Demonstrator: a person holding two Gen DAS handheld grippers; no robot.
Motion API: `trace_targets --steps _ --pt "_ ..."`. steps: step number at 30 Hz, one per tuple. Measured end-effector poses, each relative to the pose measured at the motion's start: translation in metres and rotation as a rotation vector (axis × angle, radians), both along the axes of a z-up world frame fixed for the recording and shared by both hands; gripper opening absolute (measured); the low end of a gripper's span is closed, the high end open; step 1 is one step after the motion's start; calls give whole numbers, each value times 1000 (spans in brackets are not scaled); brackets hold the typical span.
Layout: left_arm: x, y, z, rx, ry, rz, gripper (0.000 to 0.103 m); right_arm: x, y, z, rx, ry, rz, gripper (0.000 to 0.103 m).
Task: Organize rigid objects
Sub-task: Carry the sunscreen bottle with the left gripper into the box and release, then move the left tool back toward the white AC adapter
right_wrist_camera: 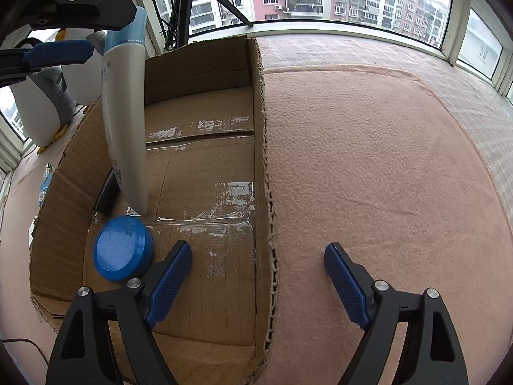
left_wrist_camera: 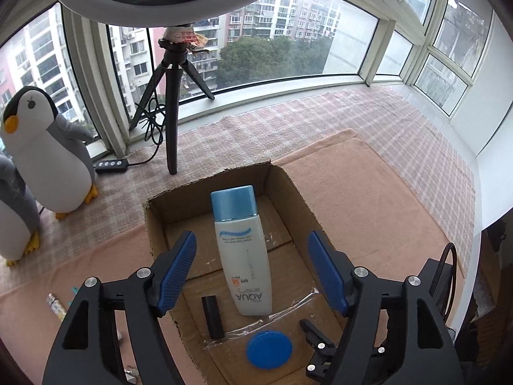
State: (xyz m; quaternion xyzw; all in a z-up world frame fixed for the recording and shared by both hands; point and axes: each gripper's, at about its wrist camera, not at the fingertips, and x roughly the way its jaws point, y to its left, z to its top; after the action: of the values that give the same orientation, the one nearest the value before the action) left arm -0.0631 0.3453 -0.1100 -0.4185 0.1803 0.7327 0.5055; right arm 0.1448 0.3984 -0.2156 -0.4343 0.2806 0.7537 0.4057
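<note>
An open cardboard box sits on a pink mat. Inside, a white sunscreen bottle with a blue cap stands with its base on the box floor, leaning. Beside it lie a black tube and a blue round lid. My left gripper is open above the box, its fingers either side of the bottle without touching it. My right gripper is open and empty, straddling the box's right wall.
A pink mat lies over a checked cloth on the window ledge. Two plush penguins stand at the left. A ring-light tripod and its cable control stand behind the box. Small items lie left of the box.
</note>
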Motion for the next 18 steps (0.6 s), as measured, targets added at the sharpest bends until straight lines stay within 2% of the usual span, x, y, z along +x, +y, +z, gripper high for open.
trace_targets --steps 7,13,18 --pt "-5 -3 -1 5 -19 16 73 -1 -2 0 -2 -2 4 86" --pt "-6 -7 4 16 -3 19 73 -2 -3 1 -5 -4 8 88" --pt "-17 -27 14 31 16 35 73 -2 -1 1 -7 -6 7 89"
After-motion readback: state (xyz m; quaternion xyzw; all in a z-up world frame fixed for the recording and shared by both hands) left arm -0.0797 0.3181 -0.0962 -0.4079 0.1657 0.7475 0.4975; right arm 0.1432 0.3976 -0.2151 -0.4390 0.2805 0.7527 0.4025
